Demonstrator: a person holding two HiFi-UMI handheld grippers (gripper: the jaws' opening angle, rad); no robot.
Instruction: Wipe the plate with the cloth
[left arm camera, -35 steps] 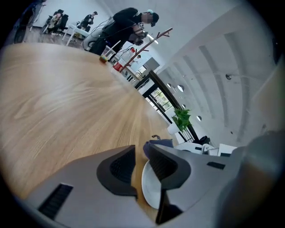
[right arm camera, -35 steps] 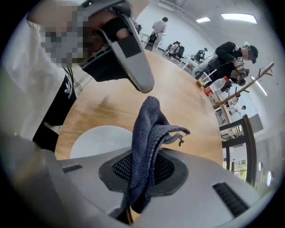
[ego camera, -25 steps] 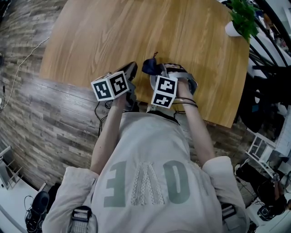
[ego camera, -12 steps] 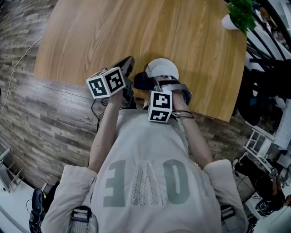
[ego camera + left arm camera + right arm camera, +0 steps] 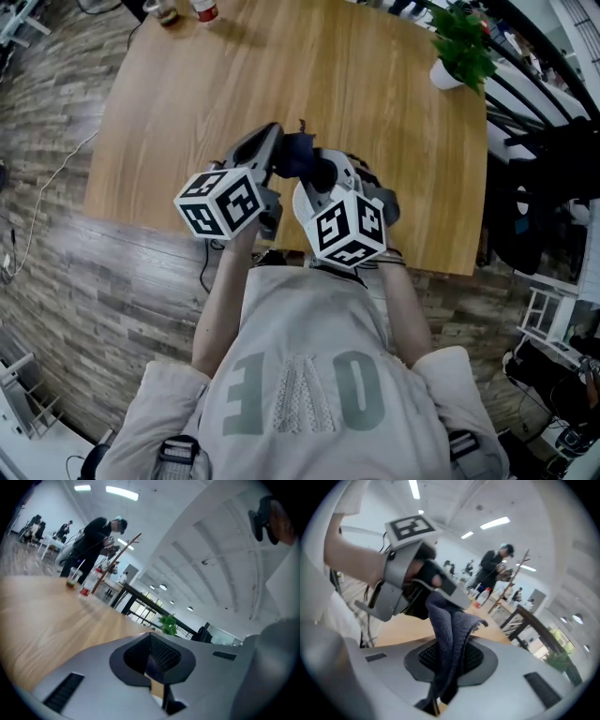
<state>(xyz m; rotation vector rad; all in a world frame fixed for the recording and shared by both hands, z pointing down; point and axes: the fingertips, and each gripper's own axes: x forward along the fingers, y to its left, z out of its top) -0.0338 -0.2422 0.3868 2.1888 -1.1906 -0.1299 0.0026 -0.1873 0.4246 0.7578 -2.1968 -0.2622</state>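
Cloth (image 5: 447, 630) hangs above the bench (image 5: 187, 84), pinched tight in the fingers of the right gripper (image 5: 443, 667). The fingers of the left gripper (image 5: 157, 667) look pressed together, right by the top of the cloth. The plate (image 5: 300, 202) sits below, near the bench edge, mostly hidden. If both grippers tug, the cloth may slip out. A bump may push the plate off.

Shirt (image 5: 309, 375): large letters "OVE", upside down. Nothing else legible.
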